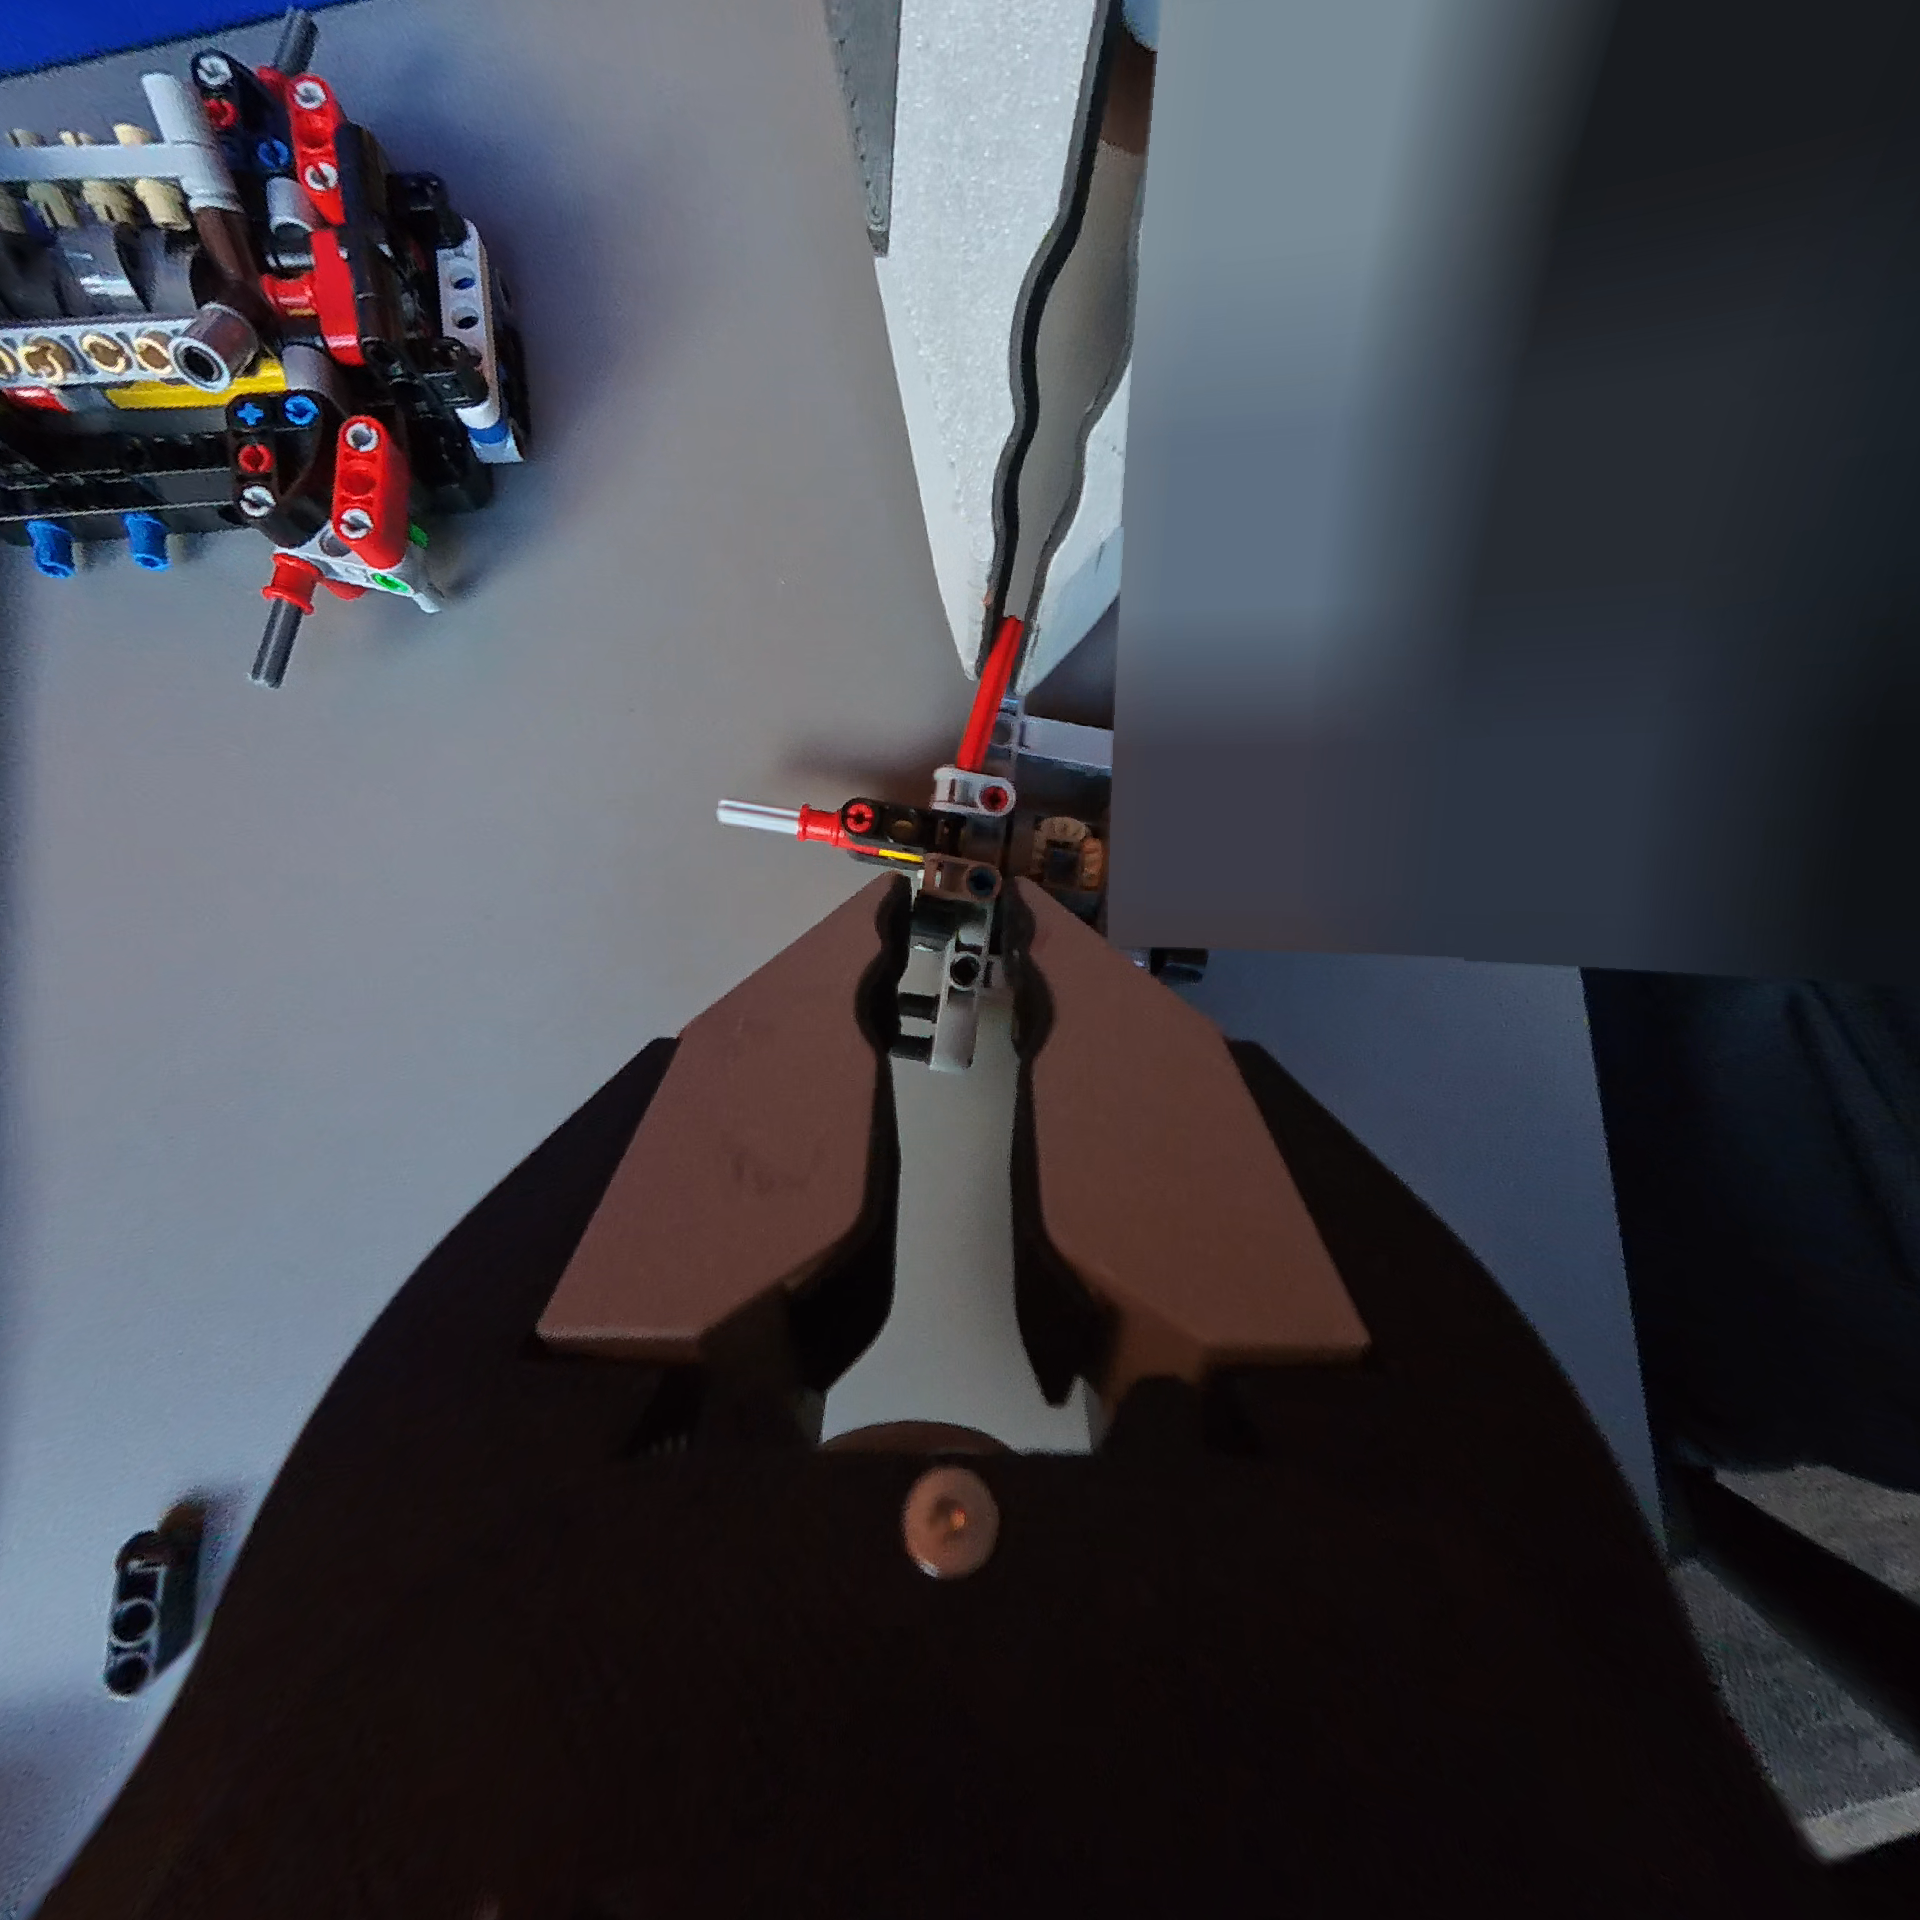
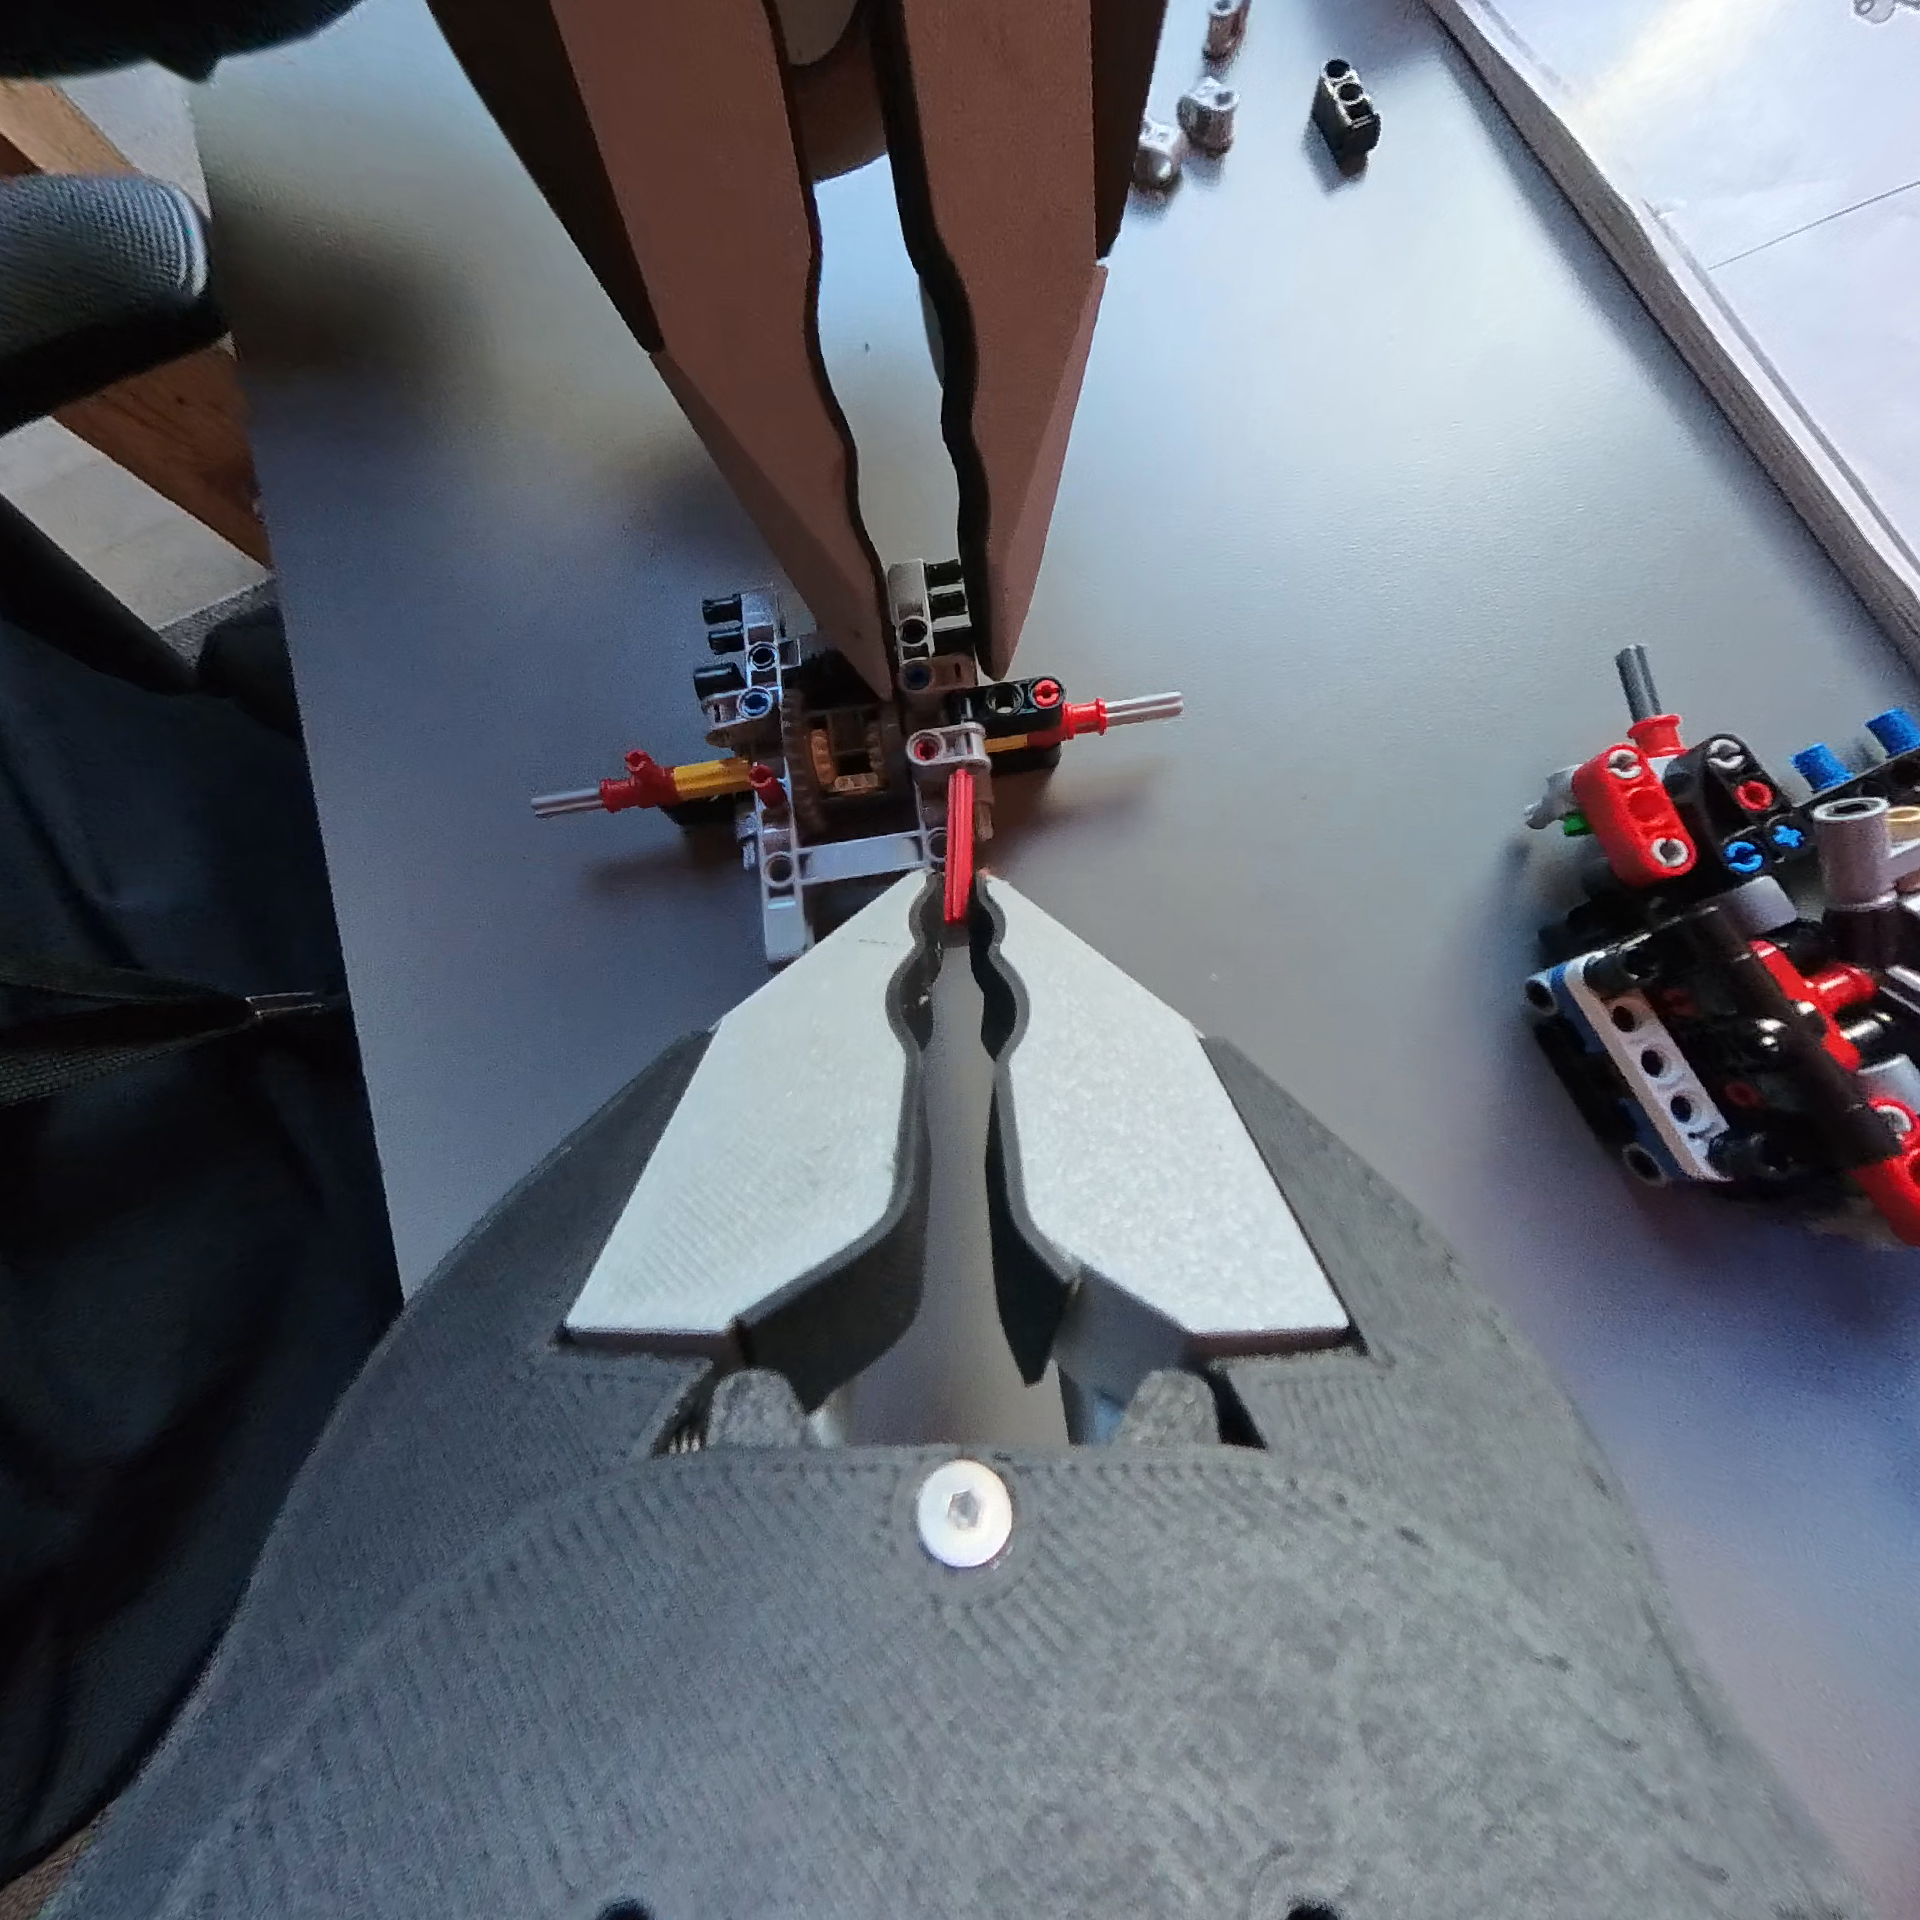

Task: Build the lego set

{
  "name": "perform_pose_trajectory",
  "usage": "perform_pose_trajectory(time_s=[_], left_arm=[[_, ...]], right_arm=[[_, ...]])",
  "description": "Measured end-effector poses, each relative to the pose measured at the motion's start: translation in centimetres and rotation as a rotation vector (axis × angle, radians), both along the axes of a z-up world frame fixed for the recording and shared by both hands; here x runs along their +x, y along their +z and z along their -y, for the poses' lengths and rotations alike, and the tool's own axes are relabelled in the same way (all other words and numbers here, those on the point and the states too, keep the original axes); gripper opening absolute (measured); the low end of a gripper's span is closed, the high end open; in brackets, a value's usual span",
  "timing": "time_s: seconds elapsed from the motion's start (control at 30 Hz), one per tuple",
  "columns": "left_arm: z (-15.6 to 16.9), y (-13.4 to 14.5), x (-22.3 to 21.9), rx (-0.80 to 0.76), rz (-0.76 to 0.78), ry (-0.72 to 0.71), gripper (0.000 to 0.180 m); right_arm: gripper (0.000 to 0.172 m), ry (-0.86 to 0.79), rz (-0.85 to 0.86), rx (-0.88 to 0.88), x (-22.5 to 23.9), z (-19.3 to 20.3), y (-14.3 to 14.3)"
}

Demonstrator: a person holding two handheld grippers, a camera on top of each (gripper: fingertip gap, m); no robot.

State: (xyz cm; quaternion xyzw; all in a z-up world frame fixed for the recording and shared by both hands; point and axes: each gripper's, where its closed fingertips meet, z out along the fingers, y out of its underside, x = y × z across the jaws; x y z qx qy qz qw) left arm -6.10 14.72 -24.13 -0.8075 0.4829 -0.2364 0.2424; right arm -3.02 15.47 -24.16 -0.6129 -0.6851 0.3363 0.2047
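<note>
1. Gripping a thin red axle [image 2: 958, 852], the right gripper [image 2: 961, 904] has its grey fingertips closed on the rod's near end, just below the middle of the right wrist view. The rod's long axis runs straight up the frame, away from the fingertips, into a grey connector [image 2: 945, 746] on a small brick assembly [image 2: 831, 758].
2. Opposite it, the left gripper [image 1: 951, 935] has its brown fingers closed around a grey beam [image 1: 961, 987] with black pins at the assembly's far side, at the centre of the left wrist view. The beam sits between the pads and appears pinched.
3. Both sets of fingertips point at each other along one line, with the assembly between them; the right gripper is the nearer to the axle.
4. The assembly lies on a grey table [image 2: 1351, 520], with a pale axle sticking out to either side.
5. A larger brick model [image 2: 1745, 987] lies at the right edge of the right wrist view, well apart.
6. The right wrist view shows the assembly's gear frame and both side axles, plus loose small parts [image 2: 1195, 114] and a white booklet [image 2: 1714, 208] at upper right. In the left wrist view a blurred patch hides half the assembly, but a loose black connector [image 1: 151, 1605] shows at lower left.
</note>
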Motion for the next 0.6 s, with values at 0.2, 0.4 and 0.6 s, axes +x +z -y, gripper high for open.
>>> perform_pose_trajectory(time_s=[0.2, 0.4, 0.6], left_arm=[[0.3, -0.1, 0.4, 0.027, 0.011, 0.057, 0.019], [0.4, 0.1, 1.0, 0.044, 0.058, 0.064, 0.013], [0.4, 0.1, 1.2, 0.037, 0.103, 0.058, 0.013]], right_arm=[[0.001, 0.012, 0.008, 0.033, 0.2, -0.1, 0.0], [0.002, 0.08, 0.005, 0.103, 0.4, -0.3, -0.2], [0.001, 0.193, -0.017, 0.158, 0.3, -0.4, -0.1]])
